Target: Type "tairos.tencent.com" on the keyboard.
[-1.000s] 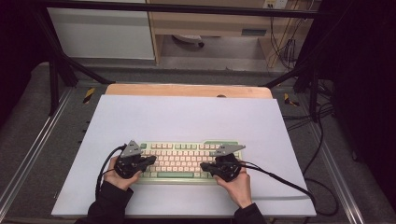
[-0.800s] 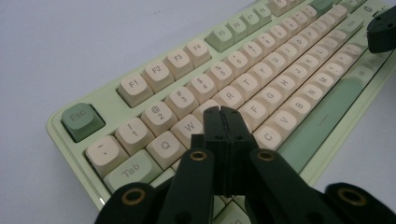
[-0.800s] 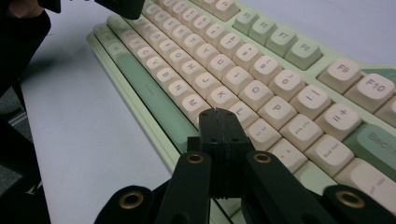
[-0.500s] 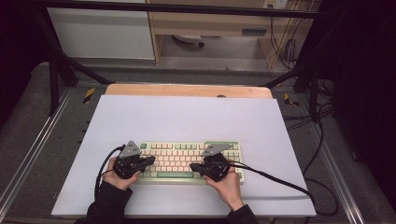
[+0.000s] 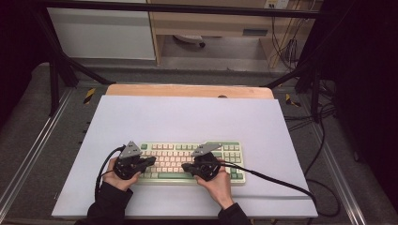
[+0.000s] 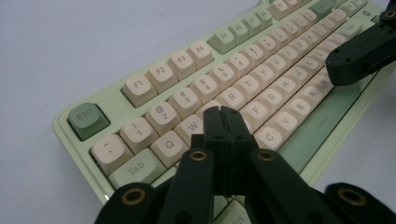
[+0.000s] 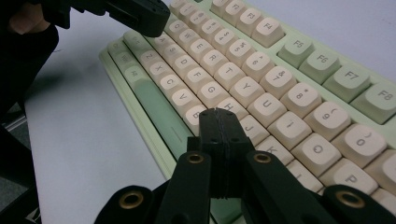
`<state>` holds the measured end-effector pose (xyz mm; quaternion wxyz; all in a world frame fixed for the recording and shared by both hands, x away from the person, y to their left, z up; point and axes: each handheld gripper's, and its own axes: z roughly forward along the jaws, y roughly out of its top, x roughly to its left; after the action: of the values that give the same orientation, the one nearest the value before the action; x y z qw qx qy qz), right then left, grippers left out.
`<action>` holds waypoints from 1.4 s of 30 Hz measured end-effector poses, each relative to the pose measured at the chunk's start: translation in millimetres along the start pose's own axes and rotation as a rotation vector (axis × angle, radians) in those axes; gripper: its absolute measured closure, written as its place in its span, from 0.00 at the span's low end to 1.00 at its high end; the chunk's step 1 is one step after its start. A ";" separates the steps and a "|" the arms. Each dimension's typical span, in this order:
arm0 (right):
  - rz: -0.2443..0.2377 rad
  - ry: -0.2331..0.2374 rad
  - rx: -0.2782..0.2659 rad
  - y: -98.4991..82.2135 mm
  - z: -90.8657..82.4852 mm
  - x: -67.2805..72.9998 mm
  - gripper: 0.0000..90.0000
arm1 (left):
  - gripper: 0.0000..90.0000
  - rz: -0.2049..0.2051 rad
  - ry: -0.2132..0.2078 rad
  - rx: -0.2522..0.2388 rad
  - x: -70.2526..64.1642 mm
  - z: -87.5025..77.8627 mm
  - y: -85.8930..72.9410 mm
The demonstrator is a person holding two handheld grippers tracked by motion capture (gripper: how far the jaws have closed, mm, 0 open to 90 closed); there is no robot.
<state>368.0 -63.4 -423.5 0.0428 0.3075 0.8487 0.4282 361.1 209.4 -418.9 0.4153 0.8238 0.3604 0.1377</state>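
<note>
Both claws, left gripper and right gripper, are pressing together empty over the stiff, light-looking keyboard at lower centre; lifting it calls for gripping its rim

right tongs slid left along the keyboard, off its right end and in over the middle keys, closer to the left tongs.

Table seen from above and afar, keyboard viewed close from each gripper's camera, keys shared across views
</note>
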 end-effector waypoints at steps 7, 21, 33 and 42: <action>-0.004 0.004 0.009 0.2 8.0 1.0 1.00 | 1.00 0.002 -0.001 0.001 -0.5 0.6 0.1; -0.006 0.004 0.017 -0.5 11.7 1.1 1.00 | 1.00 0.001 -0.001 0.001 0.0 0.5 -0.1; -0.017 0.006 0.025 -1.8 12.7 1.0 1.00 | 1.00 0.001 -0.002 -0.002 0.0 0.1 0.1; -0.020 -0.001 0.008 2.9 0.3 1.5 1.00 | 1.00 0.001 -0.002 -0.005 0.1 -1.1 0.4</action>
<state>368.2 -61.0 -421.2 0.0464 0.2995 0.8534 0.4241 360.8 209.9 -417.9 0.4175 0.8232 0.3592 0.1379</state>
